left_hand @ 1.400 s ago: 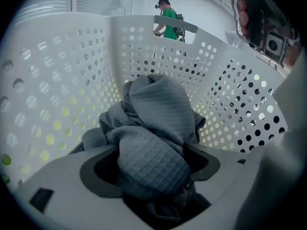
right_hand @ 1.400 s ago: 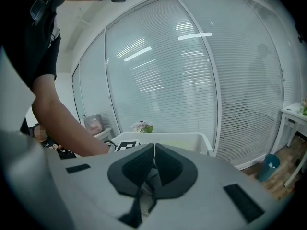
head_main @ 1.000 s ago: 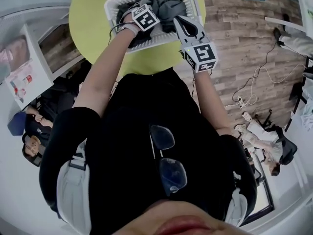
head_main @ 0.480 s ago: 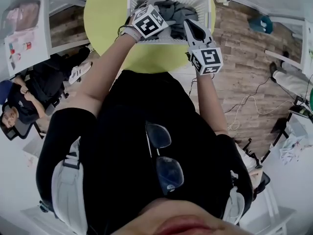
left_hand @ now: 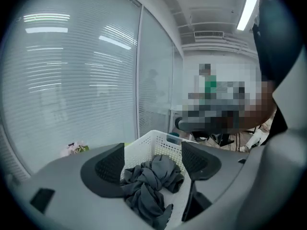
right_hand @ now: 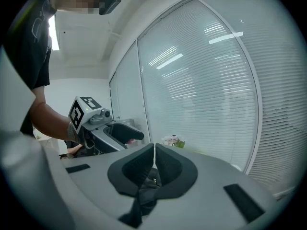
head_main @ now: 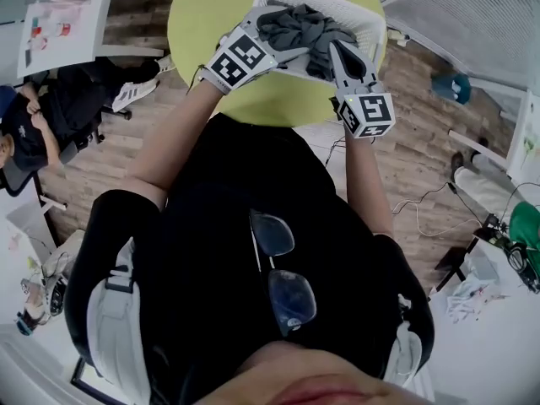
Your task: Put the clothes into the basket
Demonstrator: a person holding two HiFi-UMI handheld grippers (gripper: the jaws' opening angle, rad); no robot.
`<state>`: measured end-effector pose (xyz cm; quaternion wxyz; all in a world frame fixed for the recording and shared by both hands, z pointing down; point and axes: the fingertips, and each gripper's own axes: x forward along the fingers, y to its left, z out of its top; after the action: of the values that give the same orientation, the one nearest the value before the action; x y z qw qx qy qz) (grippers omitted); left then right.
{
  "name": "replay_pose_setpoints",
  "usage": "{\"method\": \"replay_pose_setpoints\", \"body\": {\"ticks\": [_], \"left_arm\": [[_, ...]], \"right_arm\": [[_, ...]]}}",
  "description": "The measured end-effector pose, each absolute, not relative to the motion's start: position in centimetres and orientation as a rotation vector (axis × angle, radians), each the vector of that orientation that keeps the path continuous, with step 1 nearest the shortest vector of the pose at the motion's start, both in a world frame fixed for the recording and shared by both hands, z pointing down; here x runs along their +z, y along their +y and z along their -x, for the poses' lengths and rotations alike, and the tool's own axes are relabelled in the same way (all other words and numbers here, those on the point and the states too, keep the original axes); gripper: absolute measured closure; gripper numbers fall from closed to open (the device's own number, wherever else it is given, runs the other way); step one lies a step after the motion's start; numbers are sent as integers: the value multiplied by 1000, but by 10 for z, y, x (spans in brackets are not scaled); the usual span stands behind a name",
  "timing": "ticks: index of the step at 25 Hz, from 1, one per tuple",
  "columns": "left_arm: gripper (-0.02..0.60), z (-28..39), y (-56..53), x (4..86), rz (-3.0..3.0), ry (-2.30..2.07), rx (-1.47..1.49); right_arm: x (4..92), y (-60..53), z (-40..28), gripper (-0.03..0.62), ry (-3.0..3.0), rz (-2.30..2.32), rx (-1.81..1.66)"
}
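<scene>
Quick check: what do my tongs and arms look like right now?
Left tongs and right tongs: grey bodies, black textured pads, each with a white cube bearing black square markers. Short black sleeves; forearms bare.

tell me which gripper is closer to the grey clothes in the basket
Right. The right gripper is shut on a fold of the grey clothes; the left gripper is open over the basket's near side, with the clothes lying past its jaws.
</scene>
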<state>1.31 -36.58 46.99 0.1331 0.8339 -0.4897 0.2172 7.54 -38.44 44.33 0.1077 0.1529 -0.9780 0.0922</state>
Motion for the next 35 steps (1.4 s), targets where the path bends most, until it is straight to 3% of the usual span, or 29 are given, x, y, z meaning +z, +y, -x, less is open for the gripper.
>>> {"method": "replay_pose_setpoints", "body": {"ticks": [8,15,19,23,35], "left_arm": [[214,-13,-315,435,-2449,-1523,433],[373,-16,-265,424,-2483,-1569,319],[500,-15,-232,413,-2491,-1617,235],[565,-13,-203,404,-2487,-1657,186],[572,-31,-140,382,-2530,-1657,118]], "right_arm": [[425,-341,-60,566,-2930,-316,272],[417,-294,-58,566,-2956,-292,277],[409,-258,-58,566,-2967,-279,256],[403,-225,-58,566,-2978,-274,246],[371,-155,-66,568,-3029,-233,157]]}}
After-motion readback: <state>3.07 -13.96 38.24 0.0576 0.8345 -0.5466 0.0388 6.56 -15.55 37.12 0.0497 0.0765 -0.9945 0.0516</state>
